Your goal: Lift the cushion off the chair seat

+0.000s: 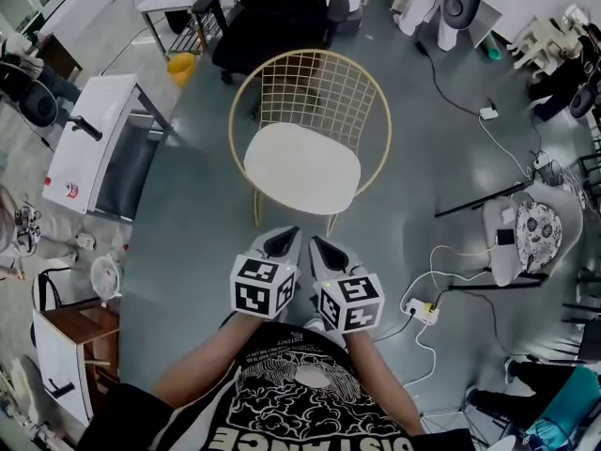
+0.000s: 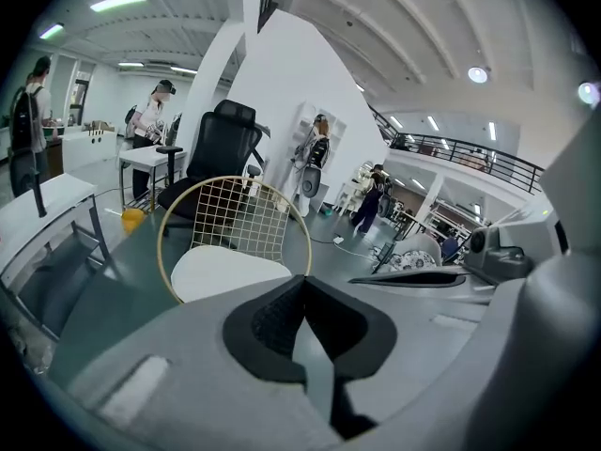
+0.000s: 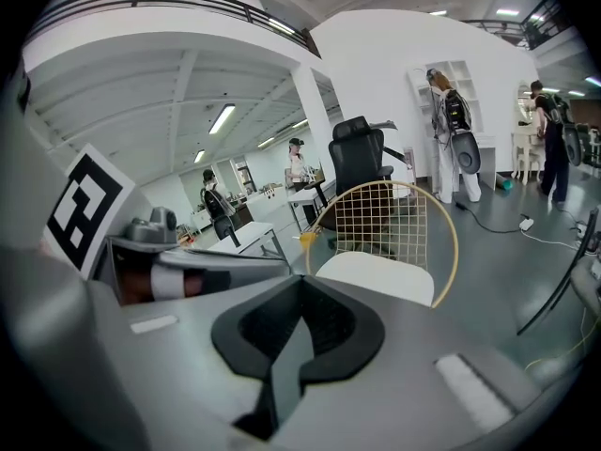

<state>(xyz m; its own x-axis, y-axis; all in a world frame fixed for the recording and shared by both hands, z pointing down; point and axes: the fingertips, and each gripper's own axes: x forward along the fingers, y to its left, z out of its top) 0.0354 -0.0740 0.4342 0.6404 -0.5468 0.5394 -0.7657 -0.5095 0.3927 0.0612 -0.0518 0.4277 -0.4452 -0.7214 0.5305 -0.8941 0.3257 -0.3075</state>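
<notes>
A white cushion (image 1: 301,168) lies flat on the seat of a gold wire chair (image 1: 313,87) in the middle of the head view. Both grippers hover side by side just short of the seat's front edge, apart from it. My left gripper (image 1: 285,238) is shut with nothing in it. My right gripper (image 1: 317,243) is shut and empty too. The left gripper view has the cushion (image 2: 228,271) ahead and to the left, beyond the closed jaws (image 2: 302,282). In the right gripper view the cushion (image 3: 377,276) sits ahead and to the right of the closed jaws (image 3: 301,282).
A black office chair (image 1: 278,12) stands behind the gold chair. A white cabinet (image 1: 103,145) lies on the left, a patterned chair (image 1: 531,230) and floor cables (image 1: 441,280) on the right. A yellow bucket (image 1: 181,67) stands at the back left. People stand far off.
</notes>
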